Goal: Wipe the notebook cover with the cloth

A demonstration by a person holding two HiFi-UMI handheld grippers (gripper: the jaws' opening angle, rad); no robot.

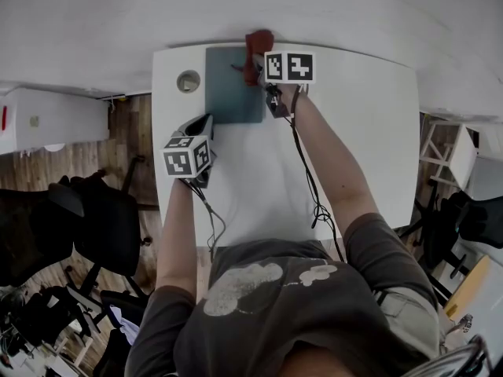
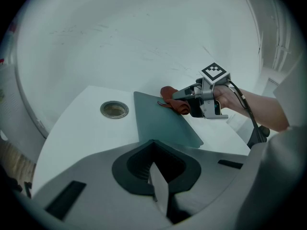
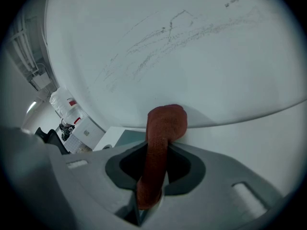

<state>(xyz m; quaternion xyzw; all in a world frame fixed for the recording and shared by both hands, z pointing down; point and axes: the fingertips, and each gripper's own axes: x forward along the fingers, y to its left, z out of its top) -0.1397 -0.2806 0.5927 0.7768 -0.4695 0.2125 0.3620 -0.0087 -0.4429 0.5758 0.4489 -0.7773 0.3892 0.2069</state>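
Observation:
A teal notebook [image 1: 233, 93] lies flat at the far left of the white table [image 1: 354, 132]. My right gripper [image 1: 255, 67] is shut on a red cloth [image 1: 257, 49], which hangs at the notebook's far right corner, close to the wall. In the right gripper view the cloth [image 3: 160, 147] runs up between the jaws of the right gripper [image 3: 144, 202] and bulges past them. From the left gripper view I see the notebook [image 2: 160, 121], the cloth [image 2: 173, 101] and the right gripper [image 2: 184, 96]. My left gripper [image 1: 203, 124] [image 2: 158, 190] is shut and empty, by the notebook's near left corner.
A round cable hole [image 1: 188, 81] [image 2: 114, 109] sits in the table left of the notebook. The white wall [image 1: 236, 6] stands right behind the table's far edge. Black office chairs [image 1: 94, 226] and a white cabinet [image 1: 47, 120] are on the floor to the left.

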